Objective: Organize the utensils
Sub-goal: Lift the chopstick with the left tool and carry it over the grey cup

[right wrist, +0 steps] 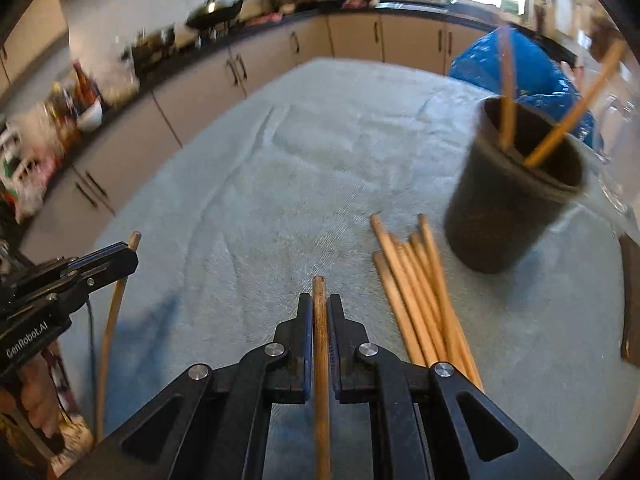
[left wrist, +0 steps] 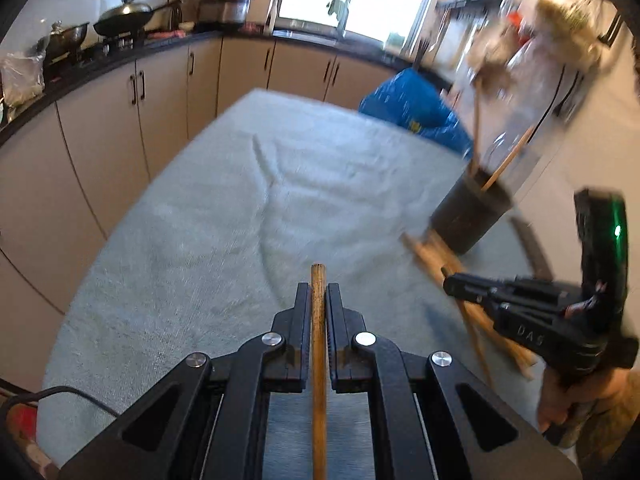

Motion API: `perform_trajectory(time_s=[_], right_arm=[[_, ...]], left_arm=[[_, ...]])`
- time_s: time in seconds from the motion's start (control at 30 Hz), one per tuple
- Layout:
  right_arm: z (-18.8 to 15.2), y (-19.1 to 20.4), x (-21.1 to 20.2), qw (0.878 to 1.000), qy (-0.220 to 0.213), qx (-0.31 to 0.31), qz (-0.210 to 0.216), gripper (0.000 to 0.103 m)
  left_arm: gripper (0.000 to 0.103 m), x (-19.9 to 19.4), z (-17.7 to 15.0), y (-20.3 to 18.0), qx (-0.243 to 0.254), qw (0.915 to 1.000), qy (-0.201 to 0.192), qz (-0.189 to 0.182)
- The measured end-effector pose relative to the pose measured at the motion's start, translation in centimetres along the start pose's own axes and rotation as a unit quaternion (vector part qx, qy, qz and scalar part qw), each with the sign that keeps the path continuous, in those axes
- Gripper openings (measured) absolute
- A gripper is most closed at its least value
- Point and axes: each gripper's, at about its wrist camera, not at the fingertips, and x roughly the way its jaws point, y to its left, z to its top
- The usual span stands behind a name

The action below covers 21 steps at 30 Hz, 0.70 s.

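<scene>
My left gripper (left wrist: 318, 292) is shut on a wooden chopstick (left wrist: 319, 320) that runs back along its fingers, above the pale blue tablecloth. My right gripper (right wrist: 319, 304) is shut on another wooden chopstick (right wrist: 320, 340) the same way. A dark holder cup (right wrist: 516, 192) stands at the right with two chopsticks (right wrist: 560, 132) leaning in it; it also shows in the left wrist view (left wrist: 470, 212). Several loose chopsticks (right wrist: 420, 292) lie on the cloth just in front of the cup. The left gripper (right wrist: 120, 258) appears at the right wrist view's left edge, the right gripper (left wrist: 456, 284) at the left wrist view's right.
The pale blue tablecloth (right wrist: 280, 184) covers the table. A blue plastic bag (right wrist: 532, 68) lies behind the cup. Kitchen cabinets (left wrist: 160, 92) and a counter with pans (left wrist: 124, 16) run beyond the table. A dark object (right wrist: 630, 300) sits at the table's right edge.
</scene>
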Motion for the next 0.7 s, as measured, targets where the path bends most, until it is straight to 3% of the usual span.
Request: perform_trajectory(time_s=[0.4,0.7], right_arm=[[-1.0,-3.3,-10.0,0.988,-0.141,0.068,0.009,0.007],[-0.7,-5.0,-14.1,0.974,-0.203,0.099,0.011,0.007]], left_arm=[[0.006,-5.2,1.9,-4.5,-0.005,0.9961,-0.072,-0.051],[0.006,-7.7,4.1,-7.9,0.013,0.9885,-0.122,-0.088]])
